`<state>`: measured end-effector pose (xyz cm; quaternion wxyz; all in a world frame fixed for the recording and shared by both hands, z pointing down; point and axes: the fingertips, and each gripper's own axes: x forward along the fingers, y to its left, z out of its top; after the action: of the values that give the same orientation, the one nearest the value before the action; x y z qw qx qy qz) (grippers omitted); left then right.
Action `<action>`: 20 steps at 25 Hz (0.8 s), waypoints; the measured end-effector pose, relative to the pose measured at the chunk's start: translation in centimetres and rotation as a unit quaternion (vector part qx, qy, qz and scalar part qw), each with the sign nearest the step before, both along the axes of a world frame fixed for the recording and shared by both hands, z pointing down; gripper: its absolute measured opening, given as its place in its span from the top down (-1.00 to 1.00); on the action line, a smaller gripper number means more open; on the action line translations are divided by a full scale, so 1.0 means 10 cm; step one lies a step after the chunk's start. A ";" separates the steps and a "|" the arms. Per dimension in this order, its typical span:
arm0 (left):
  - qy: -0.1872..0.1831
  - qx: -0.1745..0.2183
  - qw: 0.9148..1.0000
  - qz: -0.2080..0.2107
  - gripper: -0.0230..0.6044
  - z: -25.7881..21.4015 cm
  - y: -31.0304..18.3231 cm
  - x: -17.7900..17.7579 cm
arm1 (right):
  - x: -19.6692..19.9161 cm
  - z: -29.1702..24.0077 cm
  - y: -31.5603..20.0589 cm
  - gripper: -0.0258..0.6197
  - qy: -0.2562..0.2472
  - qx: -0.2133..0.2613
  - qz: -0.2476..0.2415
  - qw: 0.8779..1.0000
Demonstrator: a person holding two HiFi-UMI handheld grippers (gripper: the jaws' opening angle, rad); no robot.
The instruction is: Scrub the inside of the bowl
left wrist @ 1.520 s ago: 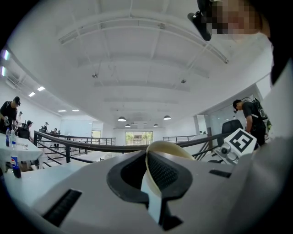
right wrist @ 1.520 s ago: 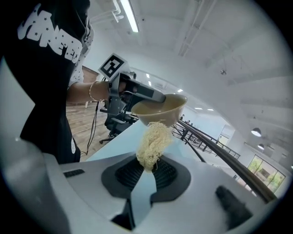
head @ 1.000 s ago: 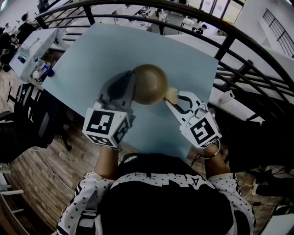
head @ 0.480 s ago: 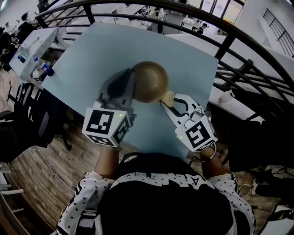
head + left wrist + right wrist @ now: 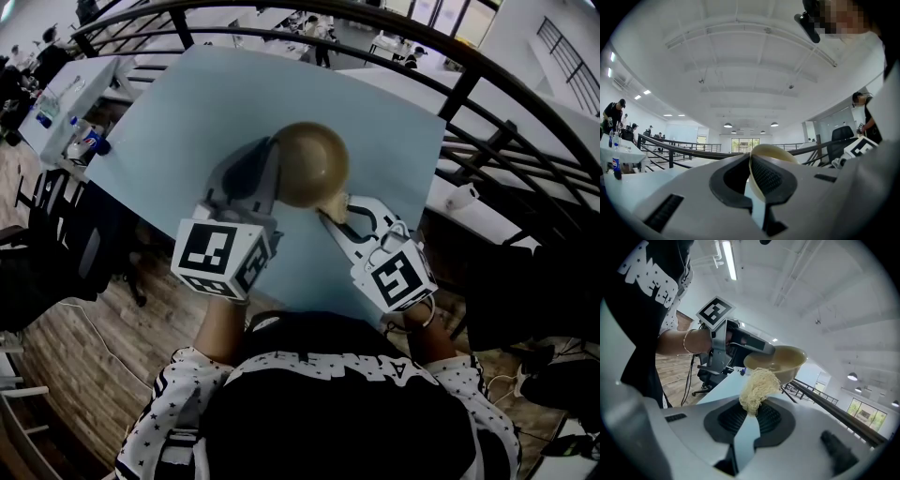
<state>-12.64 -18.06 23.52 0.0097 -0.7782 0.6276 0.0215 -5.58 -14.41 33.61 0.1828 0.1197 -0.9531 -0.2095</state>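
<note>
Both clamped: left gripper (image 5: 753, 183) on bowl (image 5: 311, 164), right gripper (image 5: 749, 417) on scrubber (image 5: 758, 387).

Your head camera looks steeply down past your chest onto the pale blue tabletop (image 5: 187, 103). The left camera sits close behind the left tongs (image 5: 752, 176), tilted up at the ceiling. The right camera rides behind the right tongs (image 5: 749, 411) and their pale fibrous scrubber (image 5: 759, 385), facing your left arm. All three views share the round tan bowl (image 5: 309, 164).
</note>
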 end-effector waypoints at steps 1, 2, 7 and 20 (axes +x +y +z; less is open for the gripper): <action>0.001 0.001 1.000 0.001 0.85 0.00 0.00 0.00 | -0.01 0.00 0.01 0.74 -0.002 -0.003 -0.001 1.000; 0.000 0.002 1.000 0.001 0.85 -0.01 0.01 0.01 | -0.02 0.01 0.02 0.74 -0.003 -0.005 -0.001 1.000; -0.012 0.008 1.000 0.004 0.85 -0.03 0.02 0.06 | -0.05 0.04 0.07 0.74 0.001 -0.005 -0.004 1.000; -0.013 0.016 1.000 0.005 0.85 -0.04 0.02 0.13 | -0.13 0.04 0.13 0.74 -0.008 -0.010 -0.018 1.000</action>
<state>-11.35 -17.89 23.11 0.0300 -0.7811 0.6234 0.0214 -6.83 -13.08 33.97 0.1725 0.1023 -0.9586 -0.2020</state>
